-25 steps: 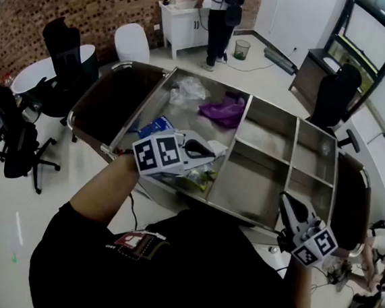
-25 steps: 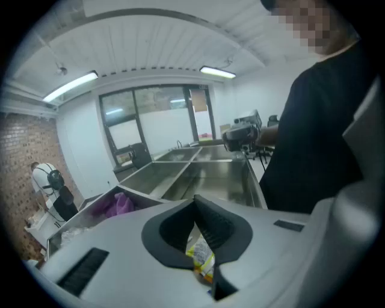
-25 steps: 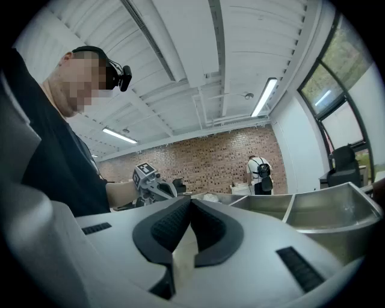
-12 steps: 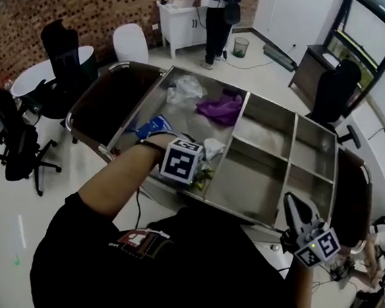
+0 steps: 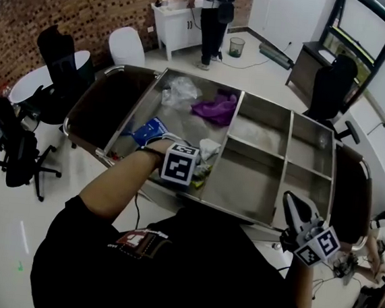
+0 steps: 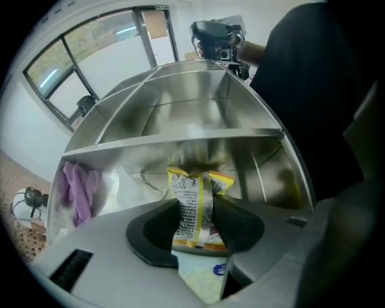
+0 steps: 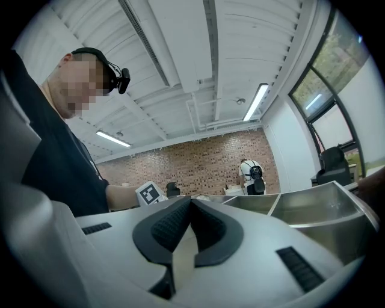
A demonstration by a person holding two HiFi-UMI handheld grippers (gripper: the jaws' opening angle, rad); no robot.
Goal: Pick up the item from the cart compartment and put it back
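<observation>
Here, in the head view, the steel cart (image 5: 241, 211) stands open-topped, divided into one long compartment at the left and several smaller ones at the right. The left gripper (image 5: 197, 165) reaches into the near end of the long compartment, its marker cube (image 5: 180, 164) facing up. A yellow snack packet (image 5: 202, 176) shows just beside the cube, low in that compartment. Farther along the same compartment lie a blue packet (image 5: 151, 128), a purple cloth (image 5: 214, 109) and a clear plastic bag (image 5: 180, 88). The right gripper (image 5: 291, 201) hangs outside the cart's near right corner, well apart from the packet.

In the left gripper view, the jaws are clamped on the snack packet (image 6: 190, 187), which stands upright between the dark pads (image 6: 157, 224). Whether the packet touches the compartment floor cannot be told. The purple cloth (image 6: 78, 189) lies to the left, and a steel divider (image 6: 180, 142) crosses behind the packet.

In the right gripper view, the right gripper (image 7: 191, 206) has its jaws pressed together with nothing between them. It points level across the cart rim (image 7: 313, 194). A person (image 7: 250, 177) stands by the far brick wall.
</observation>
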